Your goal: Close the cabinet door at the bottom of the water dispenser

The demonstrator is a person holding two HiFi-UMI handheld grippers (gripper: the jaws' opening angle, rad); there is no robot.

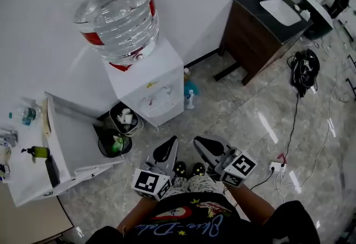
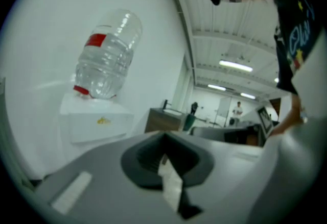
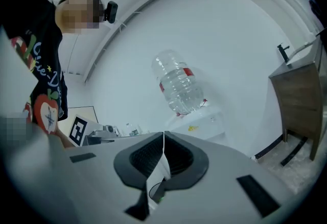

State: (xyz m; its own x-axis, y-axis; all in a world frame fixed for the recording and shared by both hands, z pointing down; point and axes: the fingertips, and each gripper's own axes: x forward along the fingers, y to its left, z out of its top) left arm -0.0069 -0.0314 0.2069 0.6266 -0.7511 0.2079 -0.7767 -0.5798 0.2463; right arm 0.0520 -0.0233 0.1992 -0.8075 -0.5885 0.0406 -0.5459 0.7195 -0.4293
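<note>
"Where is the door?"

"It should be low on the front of the dispenser (image 1: 160, 98), across the floor from the person. I can't see it well, so I can't tell how far open it is."

"How do they shut it well?"

"First, mind the bins (image 1: 115, 143) just left of the dispenser. The door could bump them. Then bend down low. The left gripper (image 1: 167, 148) has its fingers pressed together with nothing in them. The right gripper (image 1: 204, 144) is the same. Closed fingers are good for pushing. I'd put one flat on the door's loose edge, not near the hinge, and push slow. I'd stop when the door sits flat."

"Now count for me, from the left."

"One white desk (image 1: 25, 187) with little things on it. Two black bins. One dispenser with one big bottle (image 1: 117, 12) on top. One small bottle (image 1: 191, 98) on the floor beside it. Two grippers, held close together. One brown sink cabinet (image 1: 250, 40) far on the right."
</note>
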